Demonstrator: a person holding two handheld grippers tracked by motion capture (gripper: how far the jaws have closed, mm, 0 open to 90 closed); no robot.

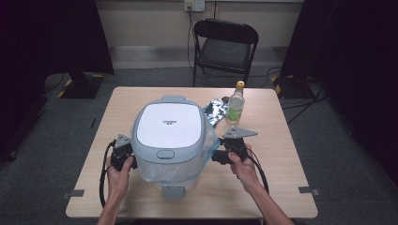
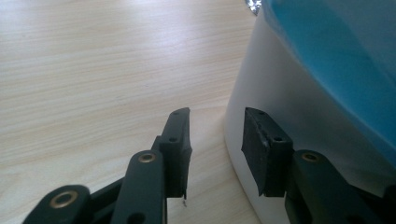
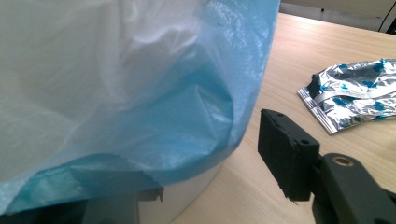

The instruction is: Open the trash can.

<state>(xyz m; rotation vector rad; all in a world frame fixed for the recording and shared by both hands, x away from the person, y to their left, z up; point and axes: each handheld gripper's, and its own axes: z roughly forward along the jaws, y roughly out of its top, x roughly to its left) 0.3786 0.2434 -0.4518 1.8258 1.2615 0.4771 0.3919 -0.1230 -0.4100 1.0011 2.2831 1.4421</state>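
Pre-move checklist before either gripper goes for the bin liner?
1. Lid shut on the bin: ok.
2. Blue liner hangs over the rim within reach: ok.
3. Left gripper empty, jaws apart, one pad beside the bin wall: ok.
4. Right gripper gripping the liner: not ok, jaws open, film hangs between them.
5. Bottle and foil packet apart from the bin: ok.
6. Liner seated all round: cannot tell.

I see a smooth white plastic bin (image 1: pixel 169 136) lined with thin translucent blue film (image 3: pixel 187 116), crinkled shiny foil (image 3: pixel 355 93), matt pale wood surface (image 2: pixel 93 70).
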